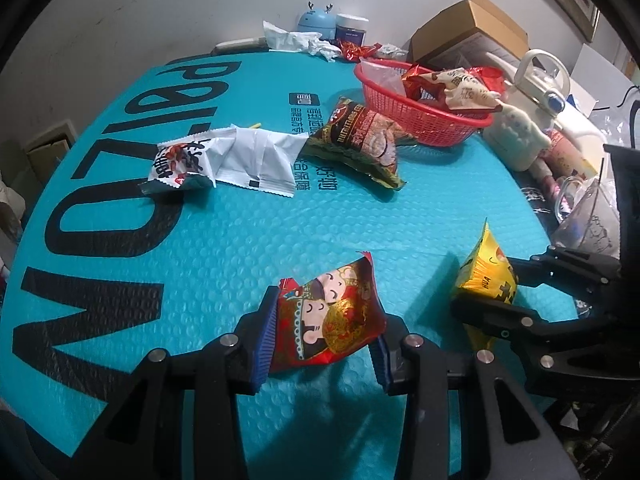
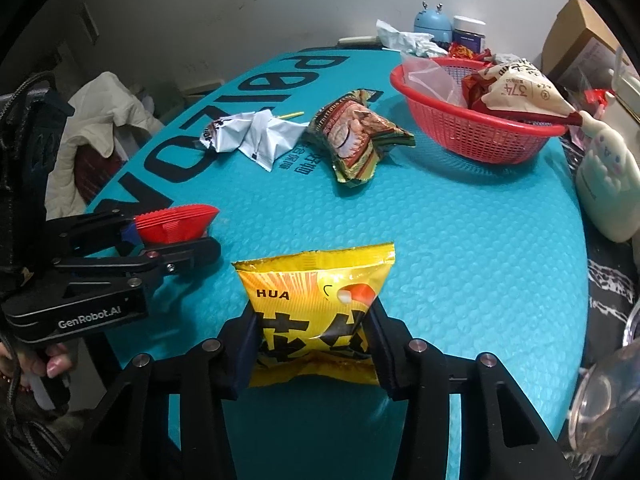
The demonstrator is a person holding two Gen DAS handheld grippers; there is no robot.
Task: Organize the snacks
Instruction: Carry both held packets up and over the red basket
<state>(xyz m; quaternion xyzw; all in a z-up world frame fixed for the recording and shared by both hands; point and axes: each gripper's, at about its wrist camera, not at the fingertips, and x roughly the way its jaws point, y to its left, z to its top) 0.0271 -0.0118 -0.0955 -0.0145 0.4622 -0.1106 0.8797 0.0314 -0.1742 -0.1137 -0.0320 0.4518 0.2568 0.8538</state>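
My left gripper (image 1: 324,346) is shut on a red snack packet (image 1: 332,320) with cartoon figures, its blue pads pressing both sides just above the teal mat (image 1: 240,260). The right wrist view shows that left gripper (image 2: 172,236) and red snack packet (image 2: 176,222) edge-on at the left. My right gripper (image 2: 314,344) is shut on a yellow snack packet (image 2: 316,300) marked HUA. The left wrist view has the right gripper (image 1: 496,296) and yellow snack packet (image 1: 484,268) at the right. The red basket (image 1: 400,108) (image 2: 480,140) at the far right holds several packets.
A green-brown packet (image 1: 360,136) (image 2: 352,136) and white packets (image 1: 224,160) (image 2: 248,136) lie mid-mat. A cream figure-shaped bottle (image 2: 608,184), a clear cup (image 2: 608,400) and a cardboard box (image 1: 472,28) crowd the right edge. A person's hand (image 2: 52,364) grips the left tool.
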